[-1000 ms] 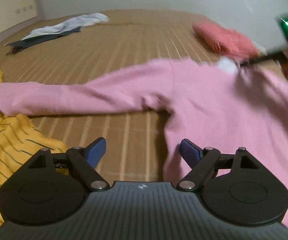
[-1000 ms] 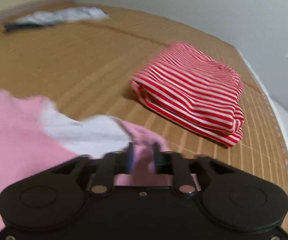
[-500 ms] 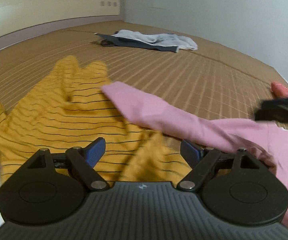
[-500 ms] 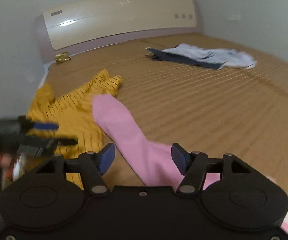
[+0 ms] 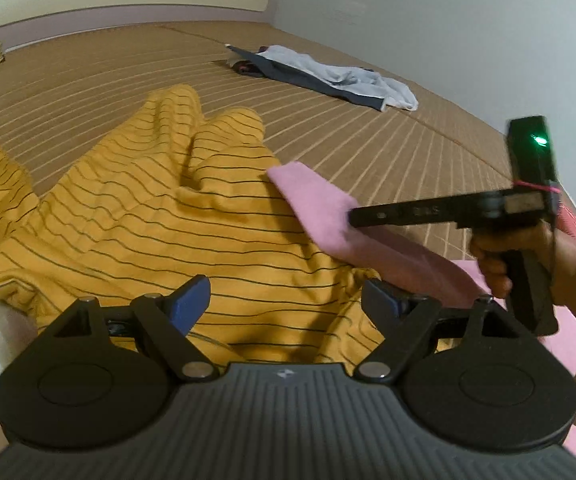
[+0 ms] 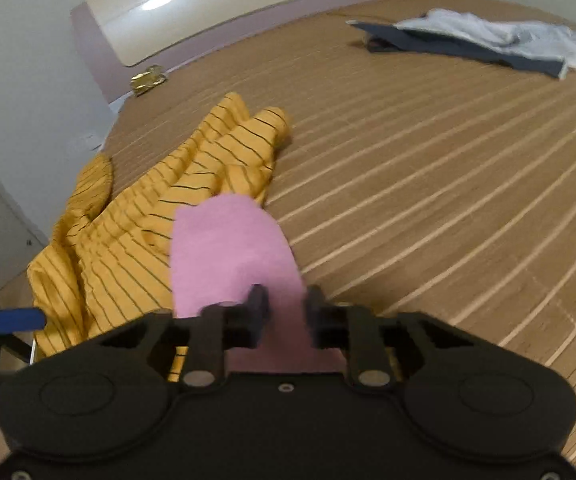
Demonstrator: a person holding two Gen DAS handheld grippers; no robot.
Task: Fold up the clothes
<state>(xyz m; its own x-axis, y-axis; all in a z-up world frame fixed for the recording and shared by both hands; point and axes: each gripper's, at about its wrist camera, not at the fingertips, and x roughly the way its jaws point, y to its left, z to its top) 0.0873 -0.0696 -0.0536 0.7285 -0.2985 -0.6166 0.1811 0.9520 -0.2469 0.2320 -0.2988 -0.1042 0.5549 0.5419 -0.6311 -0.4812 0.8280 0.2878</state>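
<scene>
While the left gripper gapes wide, the right gripper pinches the pink sleeve

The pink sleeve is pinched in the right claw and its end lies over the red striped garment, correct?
Not quite: the pink sleeve, pinched in the right claw, lies over the yellow striped garment, not a red one. The right wrist view shows it.

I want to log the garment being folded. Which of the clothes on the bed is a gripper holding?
The pink garment: its sleeve runs between the right gripper fingers. The yellow striped top and the grey-white pile lie untouched.
</scene>
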